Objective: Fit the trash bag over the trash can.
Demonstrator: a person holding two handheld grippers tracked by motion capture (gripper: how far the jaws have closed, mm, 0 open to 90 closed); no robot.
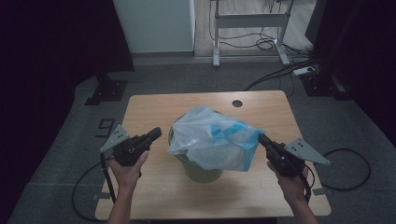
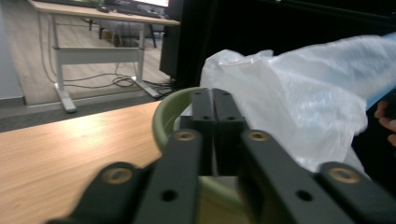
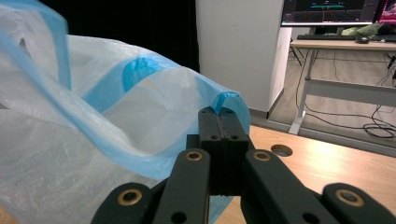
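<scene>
A translucent white plastic bag (image 1: 210,137) with a blue rim lies bunched over an olive-green bin (image 1: 201,171) at the middle of the wooden table (image 1: 154,107). My right gripper (image 1: 260,138) is shut on the bag's blue rim at its right corner. In the right gripper view the blue rim (image 3: 223,100) is pinched at the tip of the gripper (image 3: 223,114). My left gripper (image 1: 157,132) is shut and empty, a little left of the bin. In the left gripper view the closed gripper (image 2: 215,95) points at the bin's rim (image 2: 161,121), with the bag (image 2: 299,93) to the right.
A round cable hole (image 1: 237,103) sits near the table's far edge. Beyond the table stand a white cabinet (image 1: 156,25) and a desk frame (image 1: 250,21), with cables and a power strip (image 1: 303,71) on the floor. Gripper cables trail off both sides of the table.
</scene>
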